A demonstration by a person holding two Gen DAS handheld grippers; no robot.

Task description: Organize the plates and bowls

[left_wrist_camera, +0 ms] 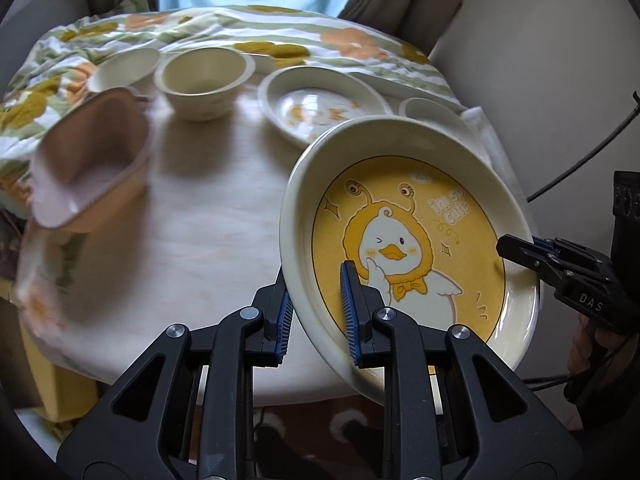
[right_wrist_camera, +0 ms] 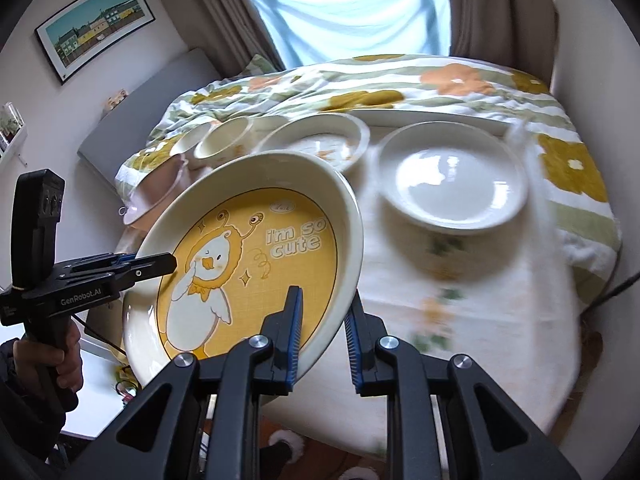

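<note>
Presently, one duck plate (left_wrist_camera: 408, 248), cream rim, yellow centre, held tilted above the table (left_wrist_camera: 208, 216) between two grippers.

Risk: slip. Judged likely cause is the glazed rim sliding out of a narrow pinch if either side loosens or the two hands pull apart; the plate would drop onto the table edge or the floor beyond it. Second risk: its far rim knocking the small patterned plate (left_wrist_camera: 320, 108) lying just beyond it.

Left gripper (left_wrist_camera: 316, 312): fingers partly closed, the plate's near-left rim between them, one pad (left_wrist_camera: 348, 300) inside the dish, the other under it. It grips the plate.

Right gripper (right_wrist_camera: 324, 332): same arrangement on the opposite rim, one pad (right_wrist_camera: 295, 328) on the yellow face, the other behind the rim. Narrow gap, filled by the rim.

Ahead of the right fingers: plain white plate (right_wrist_camera: 452, 184), on the table, apart from the held one.

Ahead and left of the left fingers: cream bowl (left_wrist_camera: 202, 80), a second bowl (left_wrist_camera: 124, 68) touching or just beside it, pink cup (left_wrist_camera: 86, 164) nearer, blurred.

Floral cloth (right_wrist_camera: 460, 76) behind all.
</note>
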